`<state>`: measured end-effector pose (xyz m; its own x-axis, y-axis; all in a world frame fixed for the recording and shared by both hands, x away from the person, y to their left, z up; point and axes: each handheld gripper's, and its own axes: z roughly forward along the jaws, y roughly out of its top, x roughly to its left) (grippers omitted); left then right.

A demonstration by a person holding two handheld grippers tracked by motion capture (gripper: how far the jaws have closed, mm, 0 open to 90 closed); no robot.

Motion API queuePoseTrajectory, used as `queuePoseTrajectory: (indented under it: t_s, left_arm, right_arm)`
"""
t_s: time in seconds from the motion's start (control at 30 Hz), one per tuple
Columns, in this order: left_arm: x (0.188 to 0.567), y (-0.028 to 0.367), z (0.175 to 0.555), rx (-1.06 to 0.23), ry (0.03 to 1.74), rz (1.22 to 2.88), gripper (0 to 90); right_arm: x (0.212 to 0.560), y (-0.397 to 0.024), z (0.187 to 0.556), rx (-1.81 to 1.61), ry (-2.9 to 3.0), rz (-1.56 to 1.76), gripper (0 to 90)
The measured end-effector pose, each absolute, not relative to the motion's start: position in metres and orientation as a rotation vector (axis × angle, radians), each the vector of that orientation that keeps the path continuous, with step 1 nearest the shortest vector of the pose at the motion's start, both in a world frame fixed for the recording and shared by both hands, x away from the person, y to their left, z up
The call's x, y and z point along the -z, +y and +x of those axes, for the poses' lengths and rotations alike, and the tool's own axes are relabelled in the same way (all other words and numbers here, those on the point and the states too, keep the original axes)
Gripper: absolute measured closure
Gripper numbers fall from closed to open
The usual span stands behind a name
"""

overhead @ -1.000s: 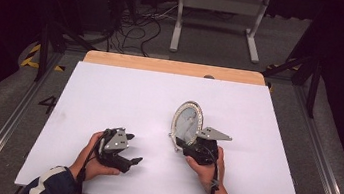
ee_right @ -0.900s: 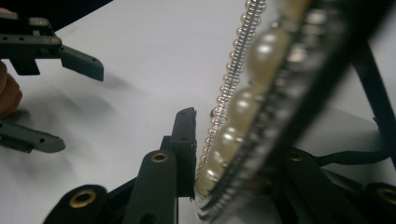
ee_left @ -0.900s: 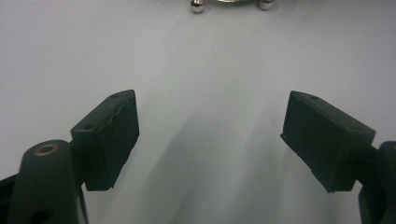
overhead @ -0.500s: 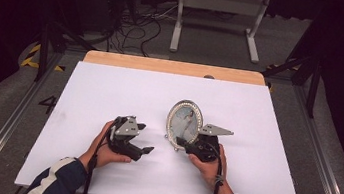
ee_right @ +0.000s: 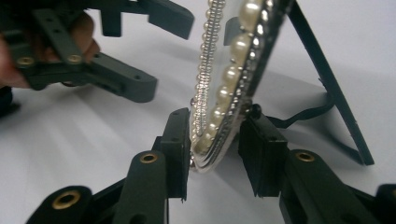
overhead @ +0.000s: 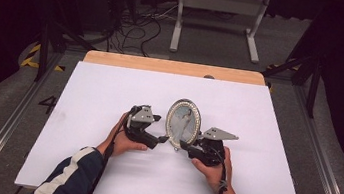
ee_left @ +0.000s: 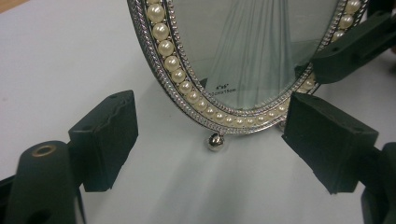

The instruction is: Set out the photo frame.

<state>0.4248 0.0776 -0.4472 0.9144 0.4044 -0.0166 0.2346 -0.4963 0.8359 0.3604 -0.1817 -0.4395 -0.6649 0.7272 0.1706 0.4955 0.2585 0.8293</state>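
closer now with the left gripper than a second ago: brought across the white table toward the picture frame, jaws wide open and reaching either side of its lower end, touching nothing and holding nothing. at the right gripper, jaws just been opening, with the frame's bottom rim between the pads; looks slackened rather than squeezed, so reads as open. points, as a judgement, to a handover or a two-sided hold getting under way, with the frame left for the moment on its small ball foot and its back stand. stands near the middle of the table, between the two grippers and just ahead of the person's hands. upright, leaning back a little onto the stand. oval, with the long axis running top to bottom. faces the person with its glass and pearl border; turns its thin edge to the right gripper.
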Motion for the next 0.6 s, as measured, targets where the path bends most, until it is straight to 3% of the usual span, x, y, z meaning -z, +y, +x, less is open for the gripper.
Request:
queuePoseTrajectory:
  t_s: [0.13,0.37,0.53,0.6]
  left_arm:
    - [0.448,0.075,0.430,-0.214,0.474,2.099,19.8]
    - [0.448,0.069,0.437,-0.171,0.483,2.074,20.6]
    - [0.447,0.067,0.436,-0.168,0.469,2.072,23.1]
    - [0.446,0.067,0.436,-0.167,0.474,2.060,28.1]
  right_arm:
    - [0.434,-0.186,0.349,-1.341,2.260,1.113,59.5]
    - [0.430,-0.194,0.336,-1.316,2.219,1.098,60.4]
    - [0.420,-0.202,0.325,-1.358,2.140,1.083,69.4]
    - [0.415,-0.203,0.322,-1.368,2.091,1.068,74.8]
